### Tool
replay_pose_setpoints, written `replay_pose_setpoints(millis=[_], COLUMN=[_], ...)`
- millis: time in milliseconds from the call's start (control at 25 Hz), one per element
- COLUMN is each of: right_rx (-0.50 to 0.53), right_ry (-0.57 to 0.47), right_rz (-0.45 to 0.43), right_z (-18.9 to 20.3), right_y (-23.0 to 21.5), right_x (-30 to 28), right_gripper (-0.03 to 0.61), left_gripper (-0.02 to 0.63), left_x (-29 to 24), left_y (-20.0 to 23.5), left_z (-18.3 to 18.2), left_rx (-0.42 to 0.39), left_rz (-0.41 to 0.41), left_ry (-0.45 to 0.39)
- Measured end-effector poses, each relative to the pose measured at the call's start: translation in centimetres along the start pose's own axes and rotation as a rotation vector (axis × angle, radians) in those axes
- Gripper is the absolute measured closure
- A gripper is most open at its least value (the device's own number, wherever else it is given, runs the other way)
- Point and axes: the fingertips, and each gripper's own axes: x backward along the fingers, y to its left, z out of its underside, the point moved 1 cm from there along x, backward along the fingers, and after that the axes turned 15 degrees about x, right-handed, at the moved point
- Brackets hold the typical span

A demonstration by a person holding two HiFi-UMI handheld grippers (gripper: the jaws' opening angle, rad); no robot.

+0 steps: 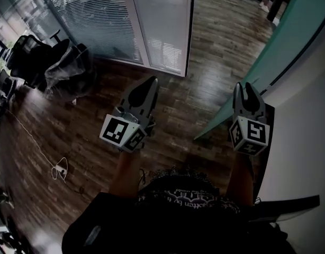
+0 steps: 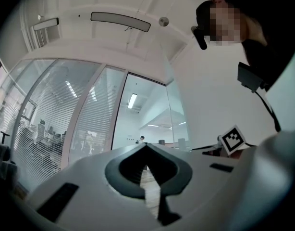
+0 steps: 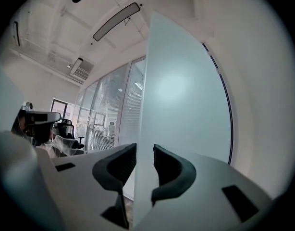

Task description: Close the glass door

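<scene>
While the tall frosted pale-teal glass door (image 1: 289,41) stands swung wide over the dark wood plank floor (image 1: 99,142), nothing's closed yet, so the whole swing is left. Right gripper (image 1: 246,86) has its 2 jaws clamped on the door's free edge; left gripper (image 1: 150,83) is pinched together, empty. Right gripper view shows that bite close up — only the head view shows the white-framed glass partition (image 1: 189,30), likely the target.

- glass door (image 1: 292,38): frosted pale-teal pane, upright, standing open, angled off the white wall (image 1: 310,126) at right
- its free edge sits between the right gripper (image 1: 245,86) jaws
</scene>
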Motion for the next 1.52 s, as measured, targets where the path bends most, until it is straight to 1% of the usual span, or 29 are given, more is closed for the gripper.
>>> replay_pose_setpoints(millis=[120,240,360,600,920,1120,1280,1520], right_rx=[0.0,-0.007,0.005,0.015,0.019,0.015,0.003,0.009], right_ry=[-0.003,0.0,-0.007,-0.019,-0.03,-0.034,-0.029,-0.031], right_rz=[0.001,0.005,0.02,0.027,0.007,0.01,0.004,-0.02], right_z=[-0.5,-0.6,-0.9,-1.1,-1.6,-1.4,-1.7,-2.0], right_y=[0.6,1.1,1.7,2.9,4.6,5.2,5.4,5.9], right_x=[-1.4,-2.7,-4.2,-7.2,-12.4,-15.5,-18.0,-22.0], right_gripper=[0.468,0.468,0.465,0.465,0.465,0.465,0.465,0.465], left_gripper=[0.612,0.612,0.612,0.612,0.612,0.612,0.612,0.612], left_x=[0.5,0.8,0.7,0.5,-1.8,-3.0,-4.2,-7.2], left_y=[1.4,2.8,4.2,7.1,10.6,13.1,14.9,17.0], left_z=[-0.4,-0.7,-1.2,-0.5,-1.8,-2.1,-3.2,-3.3], left_rx=[0.001,-0.022,-0.016,-0.021,-0.045,-0.054,-0.055,-0.058], left_rz=[-0.015,-0.033,-0.048,-0.085,-0.103,-0.133,-0.153,-0.153], left_ry=[-0.001,0.002,-0.008,0.002,-0.01,-0.018,-0.033,-0.037])
